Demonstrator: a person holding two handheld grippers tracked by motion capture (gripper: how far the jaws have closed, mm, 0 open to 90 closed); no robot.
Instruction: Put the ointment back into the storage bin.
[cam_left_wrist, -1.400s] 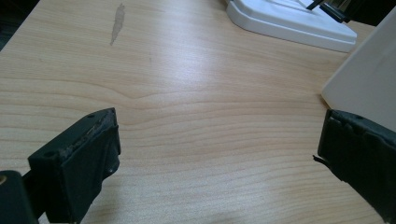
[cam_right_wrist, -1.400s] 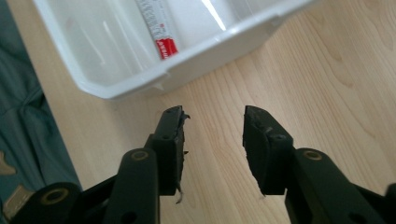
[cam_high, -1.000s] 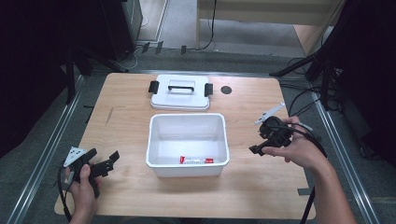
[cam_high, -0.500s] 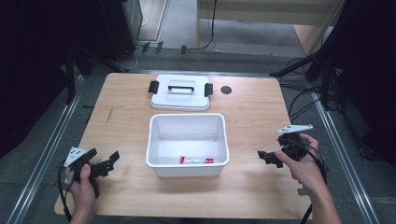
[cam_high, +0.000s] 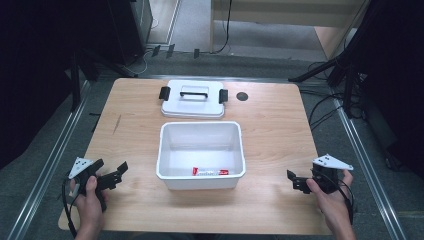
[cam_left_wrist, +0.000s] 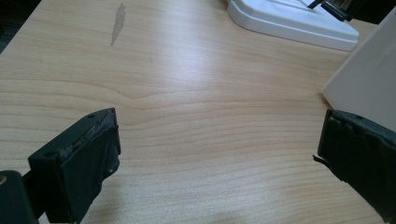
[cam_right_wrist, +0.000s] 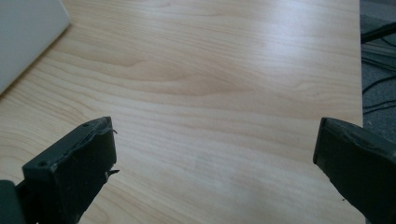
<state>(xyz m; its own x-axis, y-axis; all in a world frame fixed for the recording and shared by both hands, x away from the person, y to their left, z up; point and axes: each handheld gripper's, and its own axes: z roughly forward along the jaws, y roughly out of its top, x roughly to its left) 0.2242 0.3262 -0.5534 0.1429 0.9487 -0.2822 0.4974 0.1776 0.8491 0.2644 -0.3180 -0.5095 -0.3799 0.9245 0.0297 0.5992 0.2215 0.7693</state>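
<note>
A white open bin (cam_high: 200, 131) stands mid-table, and a small red and white tube (cam_high: 210, 172) lies on its floor near the front wall. Its white lid (cam_high: 193, 98) with a black handle and clips lies flat behind it. My left gripper (cam_high: 119, 175) rests low at the table's near left, open, nothing between its fingers. In the left gripper view its jaws stand wide apart (cam_left_wrist: 219, 154) over bare wood, the bin's wall (cam_left_wrist: 369, 84) at the right. My right gripper (cam_high: 295, 182) sits at the near right, open and empty (cam_right_wrist: 215, 163), the bin's corner (cam_right_wrist: 23, 32) at upper left.
A small black round mark (cam_high: 242, 96) lies on the wood right of the lid. A dark streak (cam_high: 116, 123) marks the left side of the table. Cables trail on the floor beyond the right edge (cam_high: 325, 110).
My right gripper has drawn back from beside the bin's right wall towards the table's near right corner and lower. The left gripper has stayed where it was.
</note>
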